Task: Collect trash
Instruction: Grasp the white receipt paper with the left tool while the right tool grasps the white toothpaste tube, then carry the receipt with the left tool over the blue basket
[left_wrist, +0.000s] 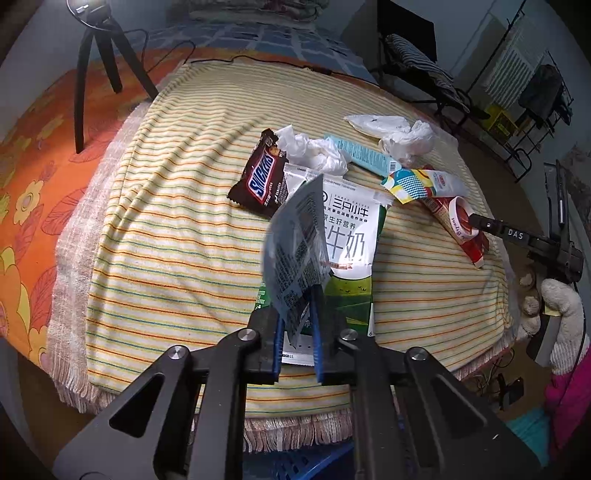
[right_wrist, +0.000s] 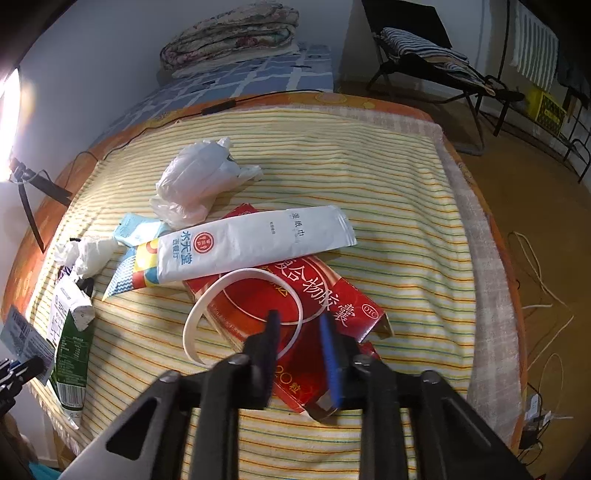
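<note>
Trash lies on a striped cloth (left_wrist: 166, 229). My left gripper (left_wrist: 297, 321) is shut on a grey-blue printed wrapper (left_wrist: 295, 236), held up over a white-and-green milk pouch (left_wrist: 351, 236). A Snickers wrapper (left_wrist: 260, 181), crumpled tissue (left_wrist: 317, 151) and a white plastic bag (left_wrist: 402, 136) lie beyond. My right gripper (right_wrist: 300, 325) is over a flattened red medicine box (right_wrist: 325, 291), shut on the rim of a white ring (right_wrist: 207, 299). A white wipe sachet (right_wrist: 258, 243) rests across the box's far end. In the left wrist view the right gripper (left_wrist: 474, 221) touches the ring (left_wrist: 458, 218).
A black tripod (left_wrist: 99, 55) stands at the cloth's far left and a black cable (left_wrist: 258, 61) runs along its far edge. A folding chair (right_wrist: 424, 48) and a wire rack (left_wrist: 535, 92) stand on the floor to the right. A gloved hand (left_wrist: 561, 314) holds the right gripper.
</note>
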